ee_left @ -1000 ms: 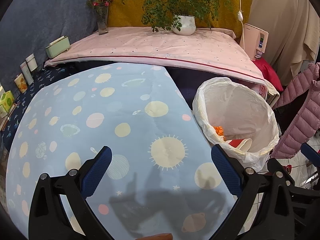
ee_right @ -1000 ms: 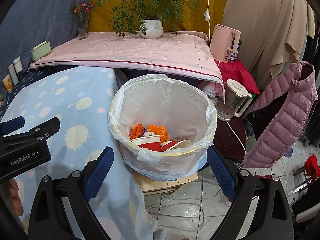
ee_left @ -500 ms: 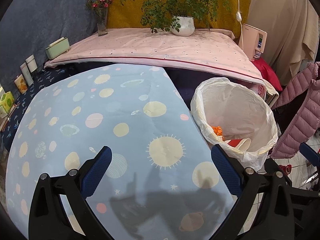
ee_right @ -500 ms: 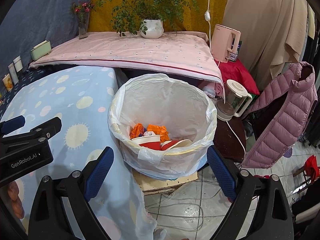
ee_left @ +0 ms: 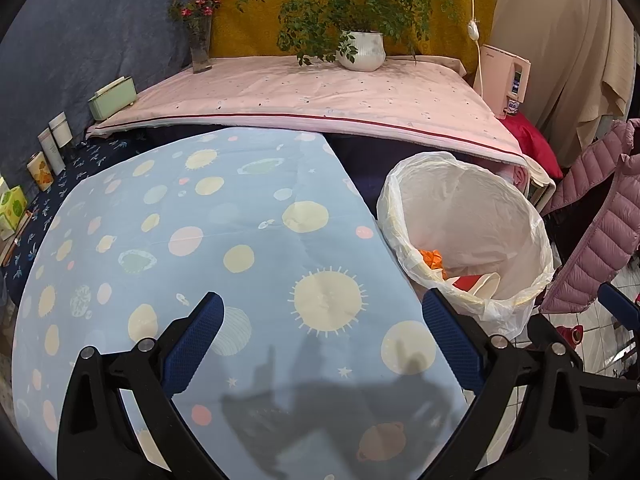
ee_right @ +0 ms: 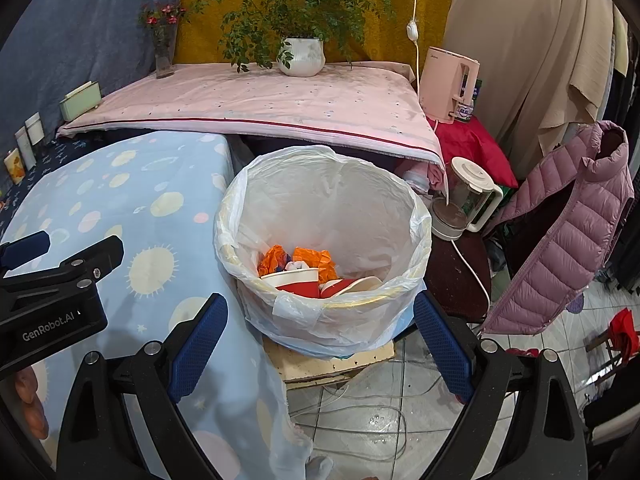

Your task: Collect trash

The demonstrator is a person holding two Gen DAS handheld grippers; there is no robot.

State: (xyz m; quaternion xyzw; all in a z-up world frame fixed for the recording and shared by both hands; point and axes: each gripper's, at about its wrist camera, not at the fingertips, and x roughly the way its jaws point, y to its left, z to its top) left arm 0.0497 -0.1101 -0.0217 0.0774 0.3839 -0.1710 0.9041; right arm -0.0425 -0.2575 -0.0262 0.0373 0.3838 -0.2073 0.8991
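Comparing with a second ago, almost nothing has shifted: both tools, left tool (ee_left: 322,342) and right tool (ee_right: 320,342), stay spread wide and empty. The bin (ee_right: 416,216), centre of the right view, holds two red paper cups (ee_right: 298,280) and orange wrappers (ee_right: 312,258). The blue tabletop (ee_left: 240,220) shows no trash; collecting looks finished.
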